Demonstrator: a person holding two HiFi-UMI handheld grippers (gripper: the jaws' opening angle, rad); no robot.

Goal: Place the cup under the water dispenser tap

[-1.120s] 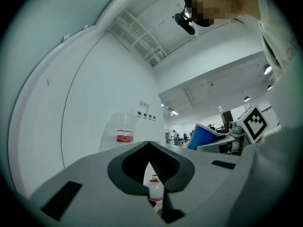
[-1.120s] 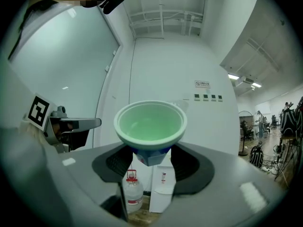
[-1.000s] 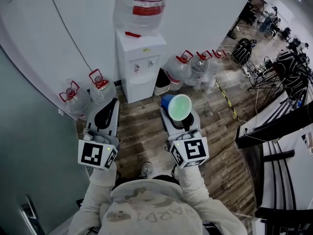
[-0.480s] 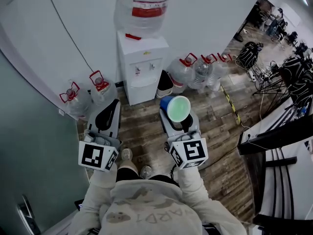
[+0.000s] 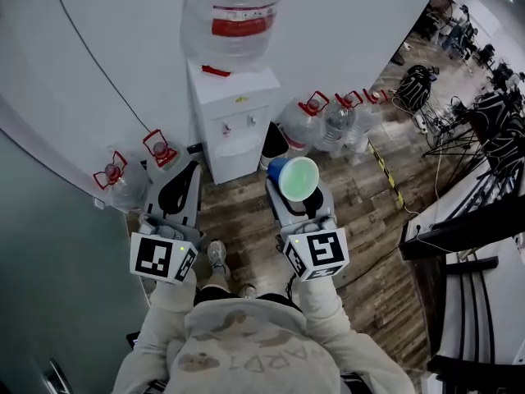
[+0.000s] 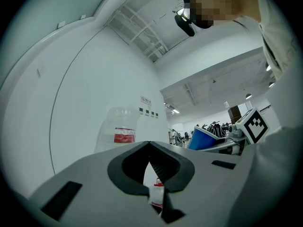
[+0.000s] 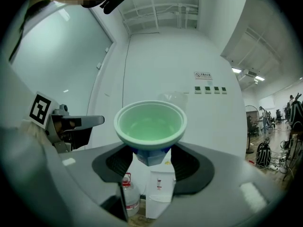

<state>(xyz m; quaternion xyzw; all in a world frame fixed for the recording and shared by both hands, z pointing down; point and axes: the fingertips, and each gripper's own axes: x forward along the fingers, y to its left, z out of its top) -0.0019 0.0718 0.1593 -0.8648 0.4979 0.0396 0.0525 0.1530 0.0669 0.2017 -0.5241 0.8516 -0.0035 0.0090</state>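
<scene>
In the head view the white water dispenser stands against the wall with a big clear bottle on top and its taps on the front. My right gripper is shut on a cup, blue outside and green inside, held upright a short way in front of the dispenser and right of it. In the right gripper view the cup sits between the pads, with the dispenser beyond. My left gripper is shut and empty, level with the right one; its tips meet.
Spare water jugs stand on the wood floor left and right of the dispenser, with a black bin beside it. Tripods and cables crowd the far right, behind a dark rail.
Both grippers have moved forward toward the dispenser as the person stepped closer. The cup stays in the right gripper; the dispenser looks larger and nearer.
</scene>
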